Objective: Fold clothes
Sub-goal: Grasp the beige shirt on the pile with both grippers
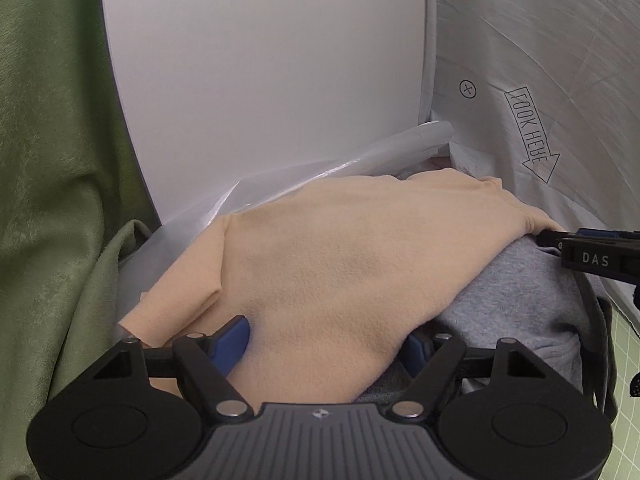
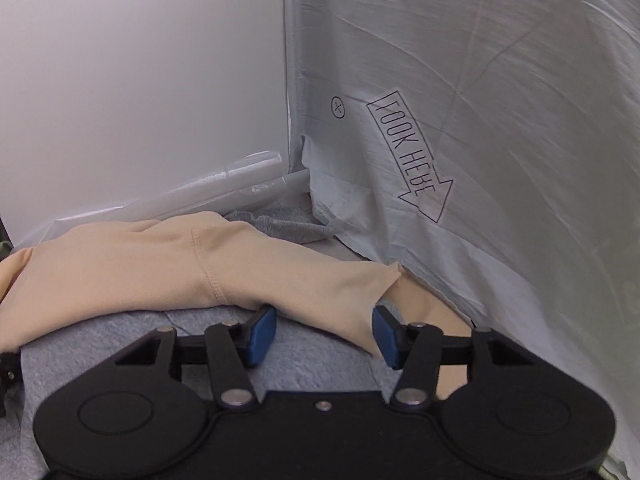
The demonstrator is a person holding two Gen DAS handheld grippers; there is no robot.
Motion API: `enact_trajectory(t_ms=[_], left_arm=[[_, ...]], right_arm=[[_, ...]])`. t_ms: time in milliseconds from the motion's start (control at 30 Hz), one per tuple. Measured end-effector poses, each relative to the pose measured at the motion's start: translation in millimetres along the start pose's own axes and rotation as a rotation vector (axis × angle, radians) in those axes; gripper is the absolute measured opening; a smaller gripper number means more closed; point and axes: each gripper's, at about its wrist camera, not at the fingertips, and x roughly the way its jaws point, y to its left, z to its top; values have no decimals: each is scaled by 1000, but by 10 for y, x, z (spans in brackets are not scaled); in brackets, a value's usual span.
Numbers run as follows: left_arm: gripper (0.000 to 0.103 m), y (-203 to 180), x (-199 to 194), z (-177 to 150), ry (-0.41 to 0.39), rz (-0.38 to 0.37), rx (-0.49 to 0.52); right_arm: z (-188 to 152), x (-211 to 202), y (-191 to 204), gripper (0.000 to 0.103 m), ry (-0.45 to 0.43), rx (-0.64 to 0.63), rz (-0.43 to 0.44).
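A peach garment (image 1: 320, 248) lies spread over a grey garment (image 1: 516, 296). My left gripper (image 1: 326, 344) is open at the peach garment's near edge. Its blue pads (image 1: 236, 340) stand wide apart, with the peach cloth bulging between them. From the right edge, my right gripper (image 1: 560, 240) reaches the garment's far right hem. In the right wrist view, a peach sleeve (image 2: 240, 264) runs across the grey garment (image 2: 120, 352). There my right gripper (image 2: 324, 334) is open, with its blue pads (image 2: 262, 334) on either side of a fold of the sleeve.
A white panel (image 1: 260, 60) and a pale sheet printed with an arrow (image 1: 532, 136) close off the back and right. Clear plastic film (image 1: 360, 160) lies behind the clothes. Green cloth (image 1: 52, 200) hangs at the left. A green grid mat (image 1: 628, 360) shows at the lower right.
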Motion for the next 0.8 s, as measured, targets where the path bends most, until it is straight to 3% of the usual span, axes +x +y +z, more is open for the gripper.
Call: enact_trajectory(t_ms=[67,133,233,367,433,500,800], left_arm=[[75,12,16,0,2,-6,-11],[71,16,7,0,7,-6,-12],[61,27,-57,18,15,1,-16],[46,105,-184,5,11,-11,-82],[31,116,-274,4,3,-10,-95],[23,111,-361,8,-12,6,-87],[16,131,-991,31,-119,-41,-65]], right_arm=[[2,31,3,41,-12,-1,22],[-1,26,5,17,-28,6,32],[-24,-67,-13,7,-58,31,25],[-70,-274,-51,5,-89,74,25],[-96,-414,-42,5,-107,87,21],[-121,-568,-14,5,-126,96,14],[-280,-1399,82,4,-228,129,-42]])
